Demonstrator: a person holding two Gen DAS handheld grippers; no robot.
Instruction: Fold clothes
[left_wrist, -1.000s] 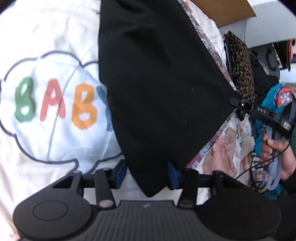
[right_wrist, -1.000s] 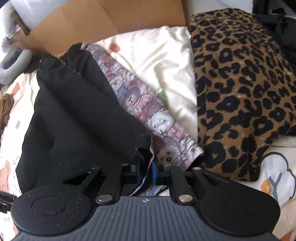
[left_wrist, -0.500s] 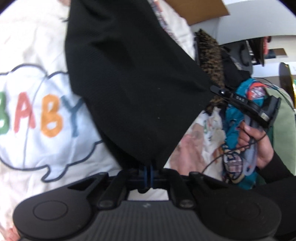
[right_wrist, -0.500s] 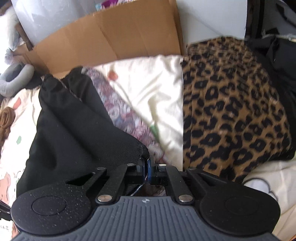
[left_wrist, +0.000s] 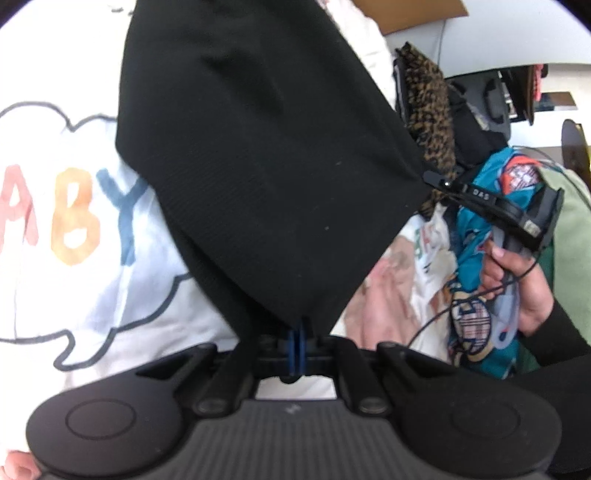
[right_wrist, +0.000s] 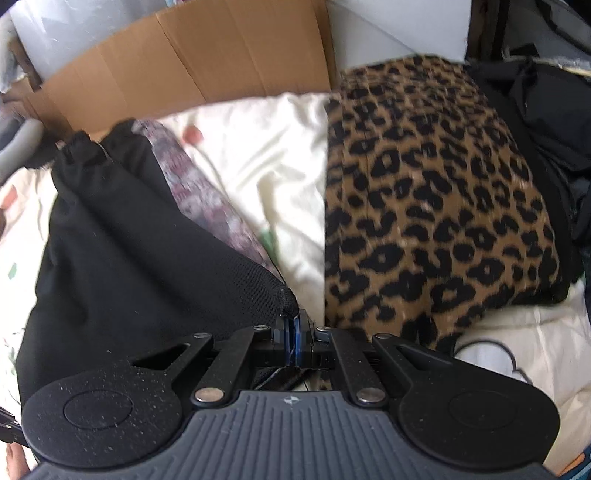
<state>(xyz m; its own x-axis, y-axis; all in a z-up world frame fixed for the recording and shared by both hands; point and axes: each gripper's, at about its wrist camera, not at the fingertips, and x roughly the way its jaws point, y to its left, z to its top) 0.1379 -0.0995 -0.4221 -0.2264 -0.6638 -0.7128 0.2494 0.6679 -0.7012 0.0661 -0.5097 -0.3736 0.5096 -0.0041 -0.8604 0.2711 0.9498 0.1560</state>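
Both grippers have just finished closing, and each now pinches a corner of the black ribbed-knit garment (left_wrist: 266, 155). A second ago the left gripper (left_wrist: 297, 343) stood with its blue pads apart either side of the cloth's near point; now the pads meet with that point clamped between them. The right gripper (right_wrist: 291, 332) has likewise pressed shut on the hemmed corner of the same garment (right_wrist: 140, 251), which in the right wrist view runs from the jaws away to the far left.

The garment lies over a white bedsheet printed with coloured letters in a cloud outline (left_wrist: 74, 221), and in the left wrist view its near edge now looks taut between the 2 grips. Under it, along its right edge, shows a strip of grey-pink patterned cloth (right_wrist: 207, 206). A leopard-print fabric (right_wrist: 436, 206) sits to the right, apart from the garment, with a brown cardboard sheet (right_wrist: 207, 62) at the far side.

With 2 corners secured, the fold itself seems ready to begin: probably lifting this edge and carrying it across.
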